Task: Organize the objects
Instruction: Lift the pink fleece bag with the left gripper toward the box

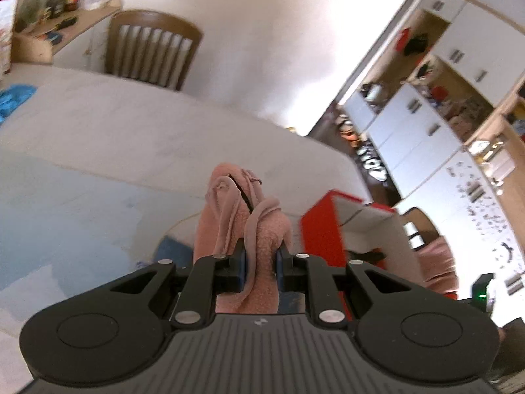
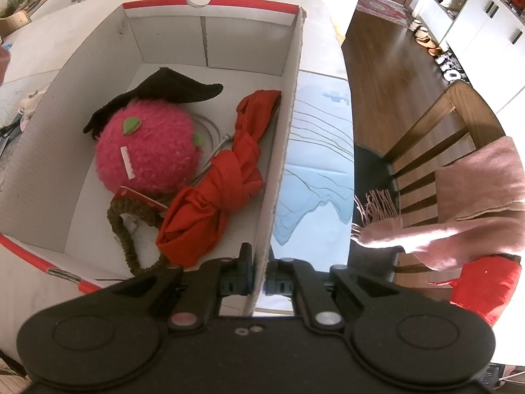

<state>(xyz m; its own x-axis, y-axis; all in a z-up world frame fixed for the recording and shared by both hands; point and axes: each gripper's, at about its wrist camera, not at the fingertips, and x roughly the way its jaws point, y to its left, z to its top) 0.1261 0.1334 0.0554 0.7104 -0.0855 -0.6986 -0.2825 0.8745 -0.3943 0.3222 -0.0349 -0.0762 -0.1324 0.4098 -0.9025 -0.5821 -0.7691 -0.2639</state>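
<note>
My left gripper (image 1: 261,262) is shut on a pink fleecy cloth (image 1: 242,210), which stands bunched up between the blue pads, lifted above the table. The red-and-white cardboard box (image 1: 331,223) shows just right of it. In the right wrist view my right gripper (image 2: 259,275) is shut on the box's right wall (image 2: 285,151), one pad inside and one outside. Inside the box lie a fuzzy pink ball (image 2: 147,154), a black cloth (image 2: 164,88), a knotted red cloth (image 2: 223,180) and a brown braided cord (image 2: 128,229).
The table (image 1: 131,124) is white with a pale blue map sheet (image 2: 315,177). Wooden chairs stand at the far side (image 1: 151,49) and to the right (image 2: 436,141), the latter draped with a pink scarf (image 2: 459,207). A cluttered shelf (image 1: 55,23) and white cupboards (image 1: 420,121) line the walls.
</note>
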